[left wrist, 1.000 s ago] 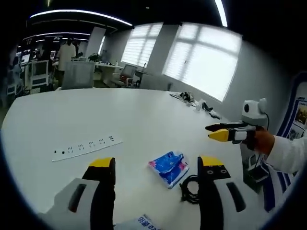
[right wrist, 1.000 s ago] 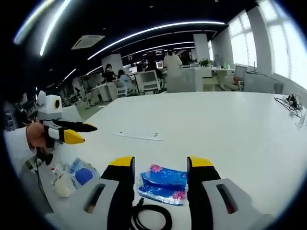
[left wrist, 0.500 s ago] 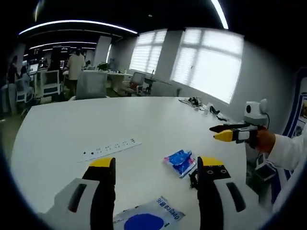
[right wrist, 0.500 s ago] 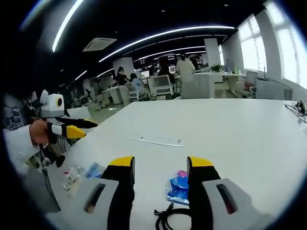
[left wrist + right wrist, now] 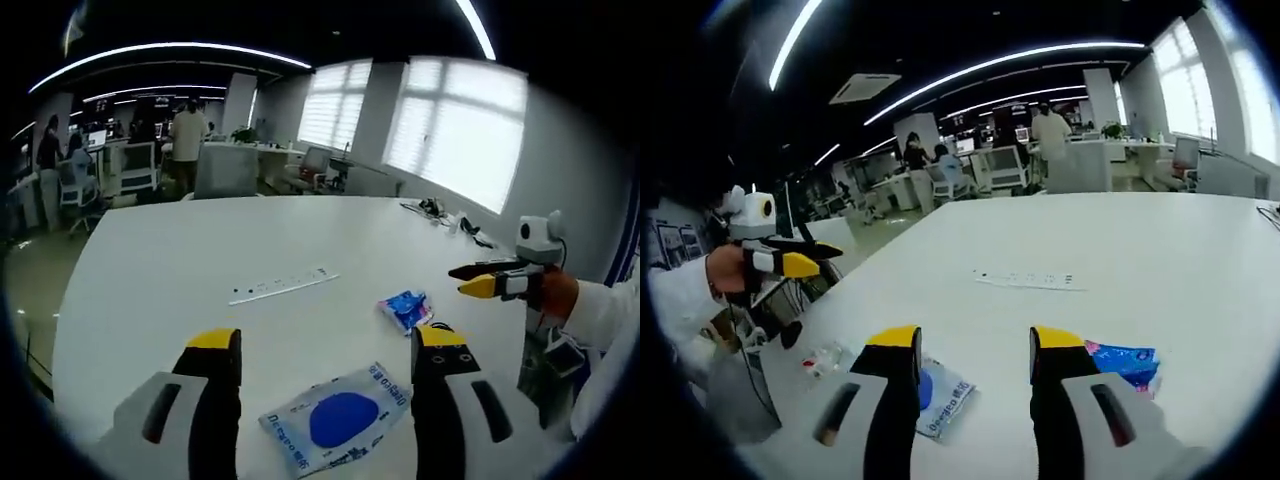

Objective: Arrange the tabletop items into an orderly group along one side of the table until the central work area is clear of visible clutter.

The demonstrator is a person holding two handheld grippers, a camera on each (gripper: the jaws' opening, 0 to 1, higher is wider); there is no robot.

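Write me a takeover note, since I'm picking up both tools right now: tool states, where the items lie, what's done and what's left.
Left tool: open, empty, above the white packet with the blue circle.
Right tool: open, empty, held over the table.
Blue patterned pouch lies beyond the packet; the white power strip sits mid-table; a small clear packet lies by the near edge.
Done: nothing grouped.
Left: gather everything along one side.

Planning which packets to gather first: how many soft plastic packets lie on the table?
2 clearly: a white packet with a blue circle between the left tongs' jaws, and a blue-pink packet farther out. A small clear item may be another.
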